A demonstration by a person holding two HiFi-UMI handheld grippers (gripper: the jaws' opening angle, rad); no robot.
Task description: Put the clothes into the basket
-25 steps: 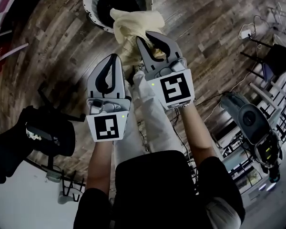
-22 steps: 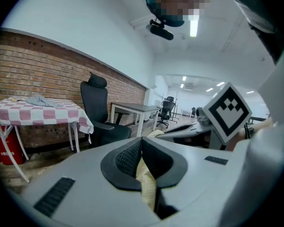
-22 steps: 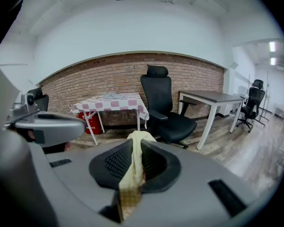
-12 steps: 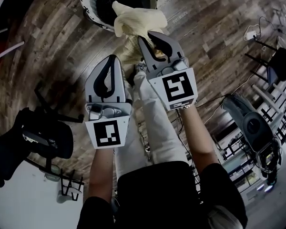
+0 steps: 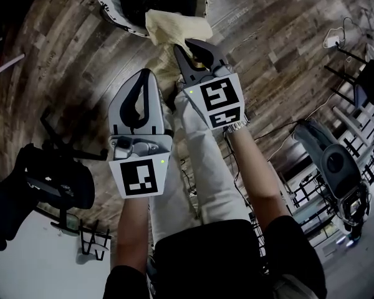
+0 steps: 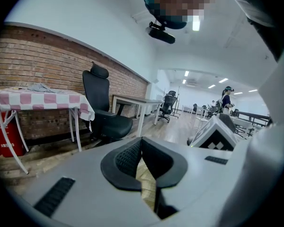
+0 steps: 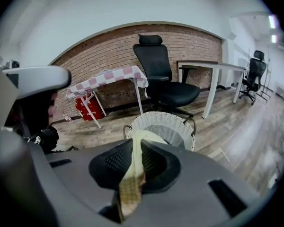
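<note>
Wood-plank flooring (image 5: 280, 48) lies beneath both grippers. The right gripper (image 5: 188, 44) has its jaws pinched on a pale yellow cloth (image 5: 174, 27), which bunches ahead of the tips over the near rim of the white wicker basket (image 5: 109, 11). Beside it, the left gripper (image 5: 144, 73) has its jaws closed together, gripping nothing.

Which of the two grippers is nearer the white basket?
The right gripper: its jaws pinch the yellow cloth by the basket rim; the left gripper sits farther back.
</note>
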